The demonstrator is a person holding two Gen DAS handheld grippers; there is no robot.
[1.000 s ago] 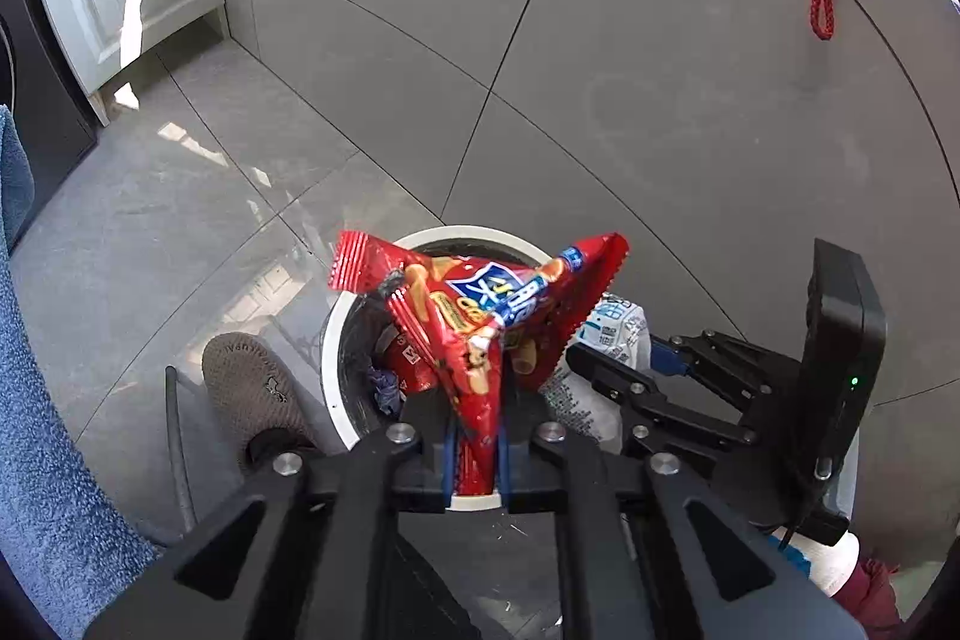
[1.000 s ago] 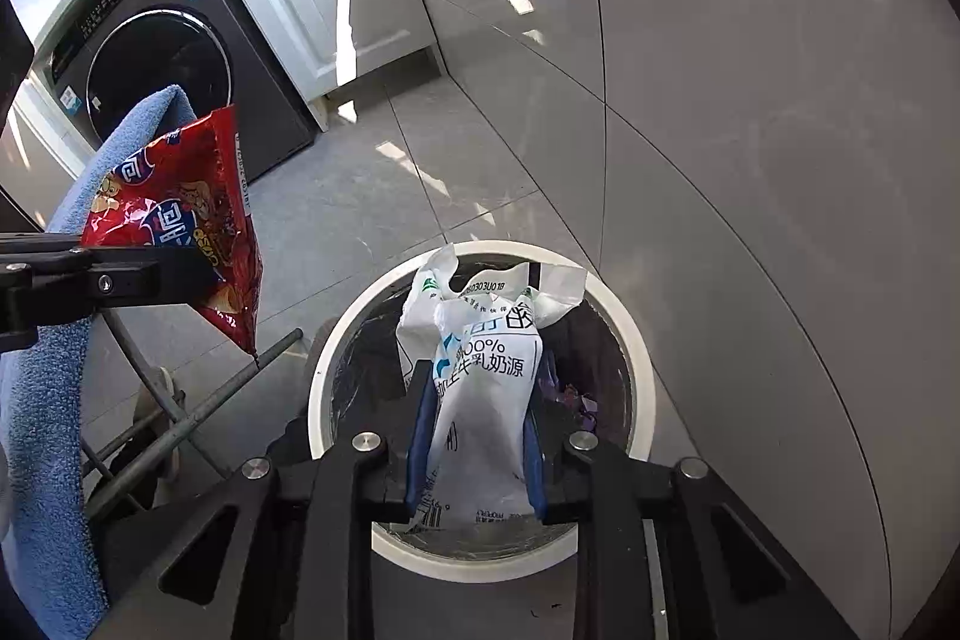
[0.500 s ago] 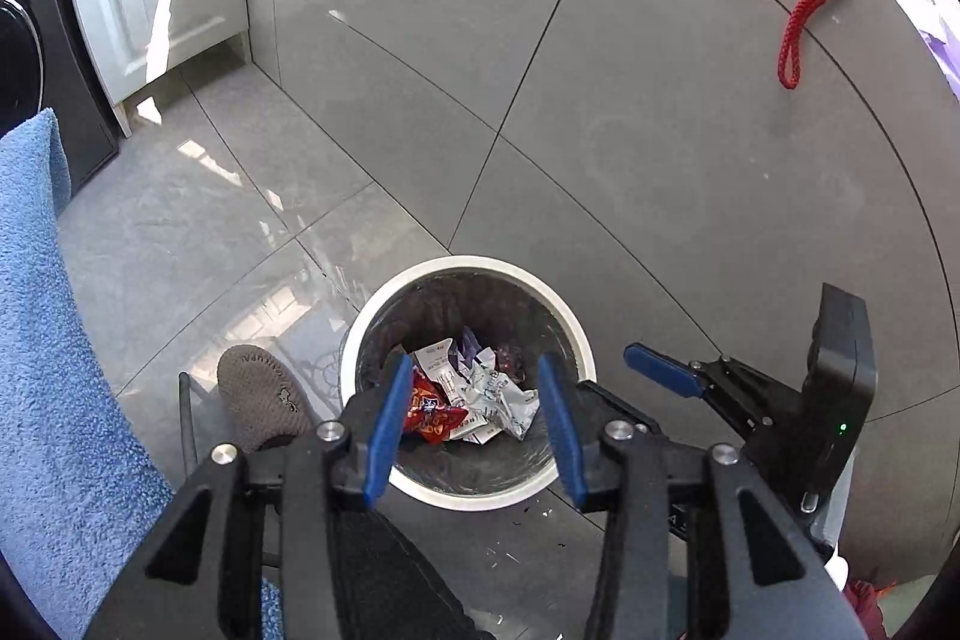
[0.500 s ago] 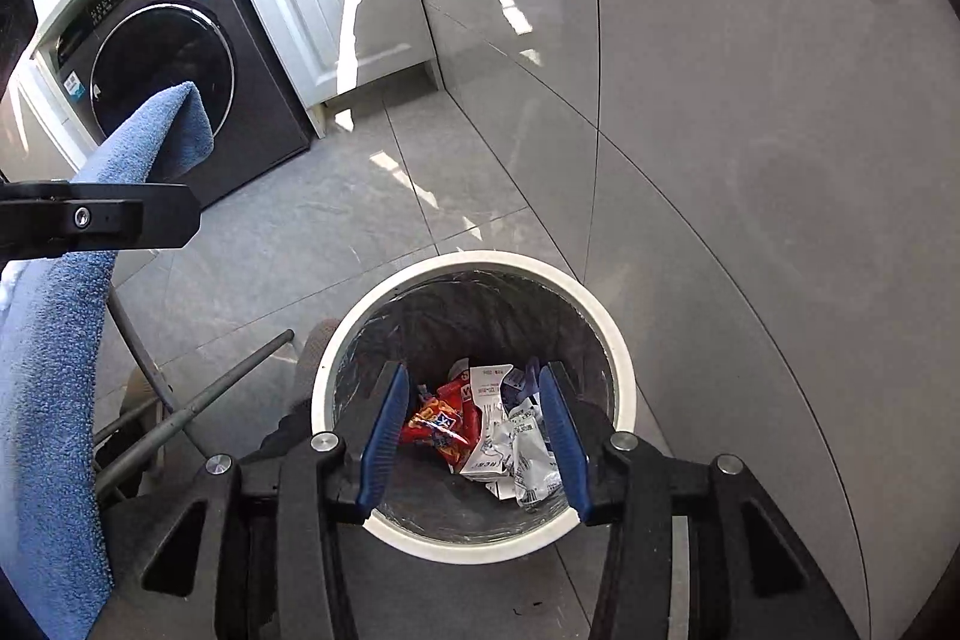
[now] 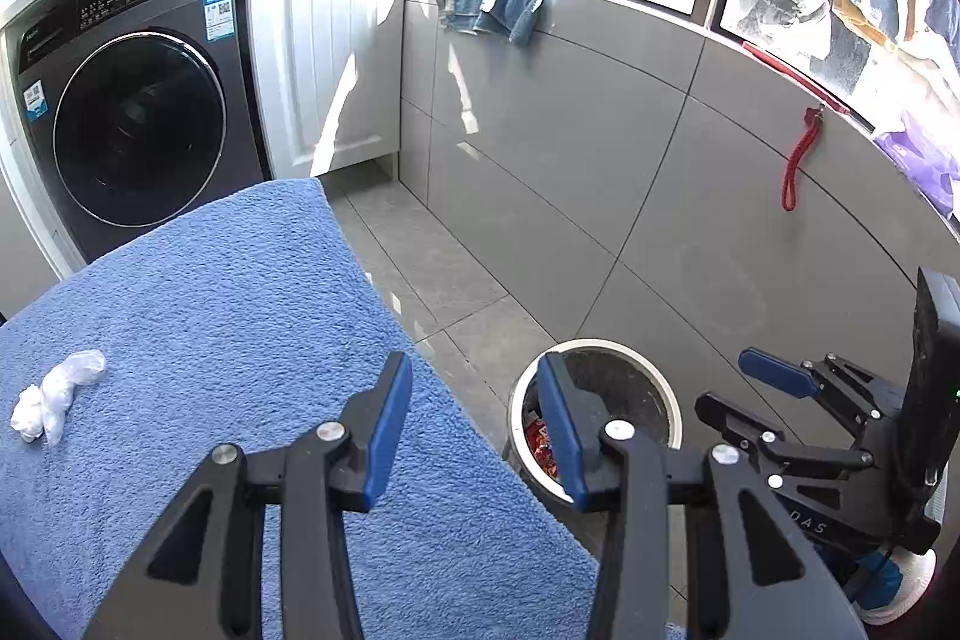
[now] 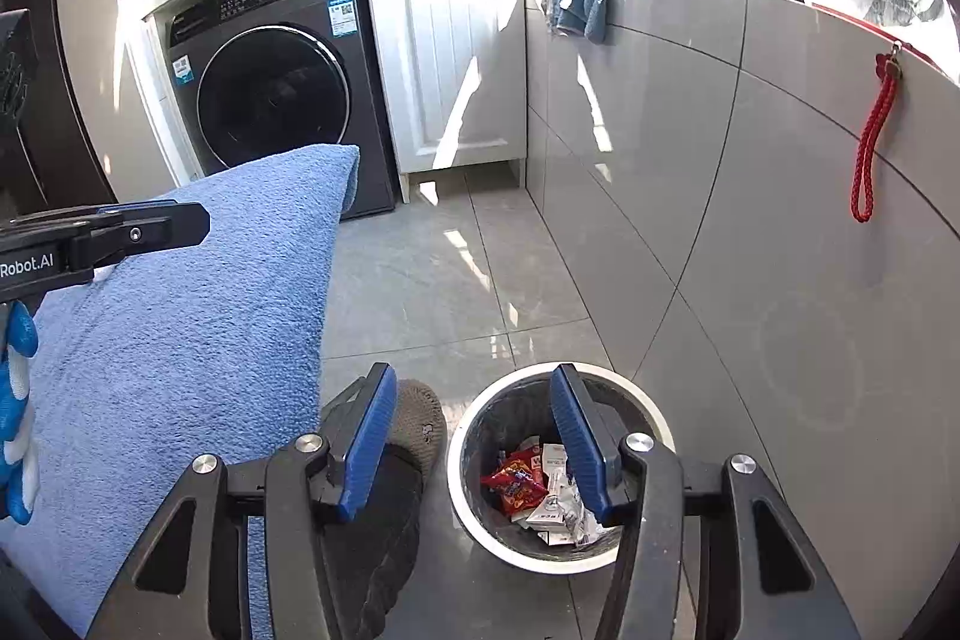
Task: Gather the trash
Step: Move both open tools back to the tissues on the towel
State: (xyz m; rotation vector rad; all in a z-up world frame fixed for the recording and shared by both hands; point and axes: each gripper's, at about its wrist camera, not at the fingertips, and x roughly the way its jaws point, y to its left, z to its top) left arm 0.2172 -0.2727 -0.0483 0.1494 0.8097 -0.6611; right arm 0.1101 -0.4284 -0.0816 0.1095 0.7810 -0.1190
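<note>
A round white-rimmed trash bin point(image 6: 636, 391) stands on the floor by the grey tiled wall; it also shows in the left wrist view point(image 5: 654, 370). A red snack bag point(image 6: 513, 481) and white wrappers point(image 6: 558, 508) lie in it. A crumpled clear and white plastic wrapper point(image 5: 54, 394) lies on the blue towel-covered surface point(image 5: 210, 316). My left gripper point(image 5: 474, 427) is open and empty above the towel's right edge. My right gripper point(image 6: 474, 436) is open and empty, above the bin's left side; it shows at the right of the left wrist view point(image 5: 750, 388).
A dark washing machine point(image 5: 132, 112) and a white cabinet point(image 5: 336, 28) stand at the back. A red cord point(image 6: 870, 142) hangs on the wall. A grey slipper point(image 6: 420, 424) is on the floor left of the bin. Blue cloths point(image 5: 498, 4) hang over the ledge.
Both grippers let go of their wrappers, which fell into the bin. Both have since lifted and tilted up. The left one swung left over the blue towel.
</note>
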